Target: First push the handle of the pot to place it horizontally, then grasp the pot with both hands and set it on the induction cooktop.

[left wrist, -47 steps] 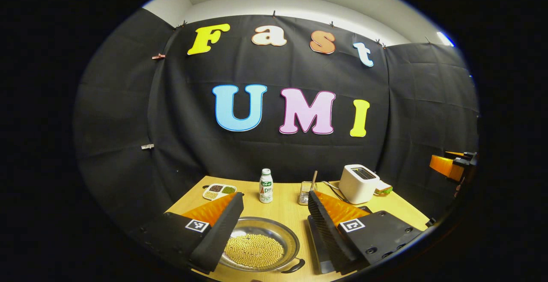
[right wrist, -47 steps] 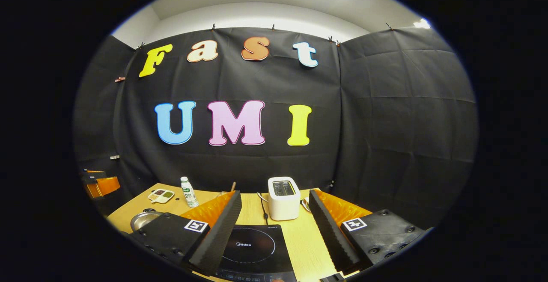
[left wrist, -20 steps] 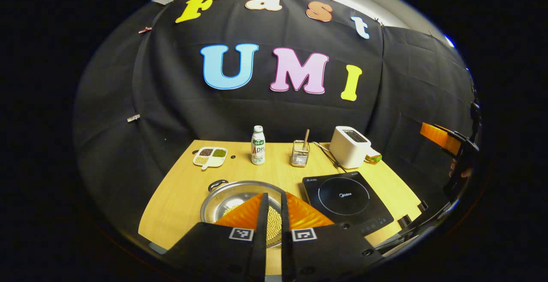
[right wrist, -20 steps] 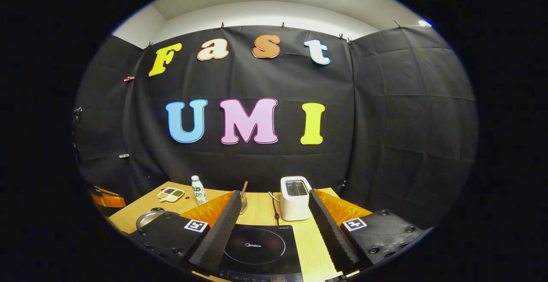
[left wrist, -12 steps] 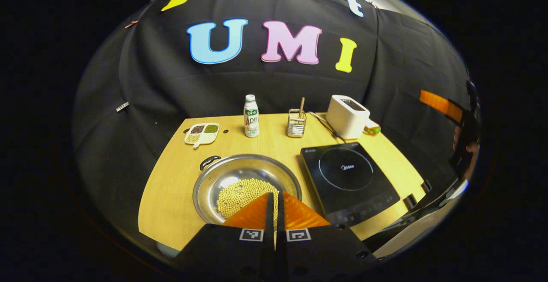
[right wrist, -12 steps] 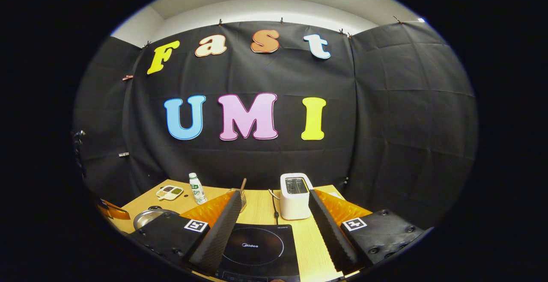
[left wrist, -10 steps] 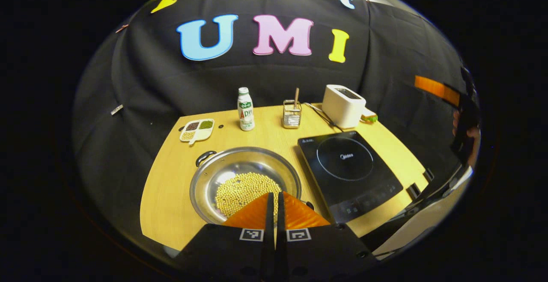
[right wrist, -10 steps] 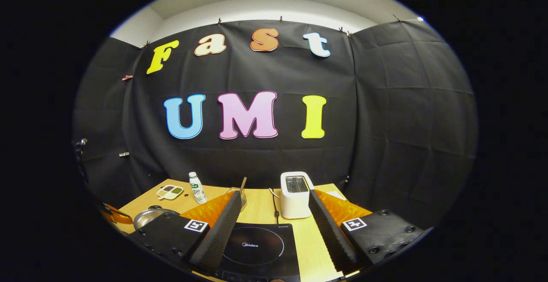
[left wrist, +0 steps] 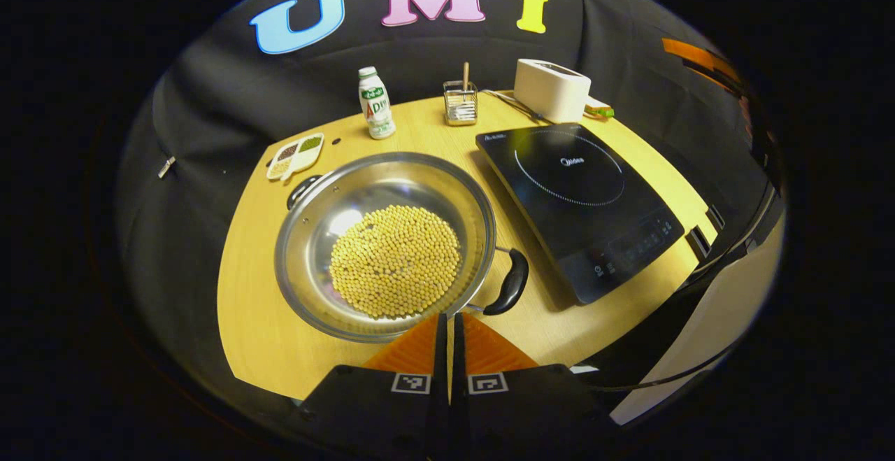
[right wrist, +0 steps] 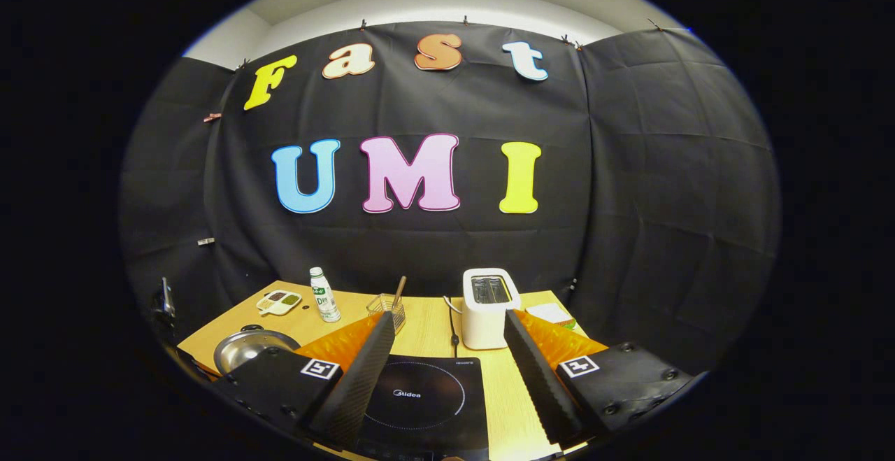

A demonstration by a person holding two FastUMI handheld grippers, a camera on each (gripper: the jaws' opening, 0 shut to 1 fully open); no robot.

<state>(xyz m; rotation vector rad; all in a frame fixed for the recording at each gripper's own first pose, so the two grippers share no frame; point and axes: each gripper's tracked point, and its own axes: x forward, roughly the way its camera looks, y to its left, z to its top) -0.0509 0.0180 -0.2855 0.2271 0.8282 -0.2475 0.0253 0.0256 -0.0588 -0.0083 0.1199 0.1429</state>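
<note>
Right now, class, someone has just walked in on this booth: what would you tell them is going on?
A person holds a gripper in each hand over a wooden table. The left gripper, shut and empty, hangs at the near rim of a steel pot of soybeans, beside its near handle. The handles sit diagonally, so the push is not done. The right gripper is open above the induction cooktop, which is bare. The pot stands left of it.

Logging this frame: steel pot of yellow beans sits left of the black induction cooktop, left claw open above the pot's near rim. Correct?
One error: in the left gripper view the left claw is shut, fingers together, not open. The rest stands: the round steel pot of yellow beans sits on the wooden table left of the black induction cooktop, with the claw above its near rim.
</note>
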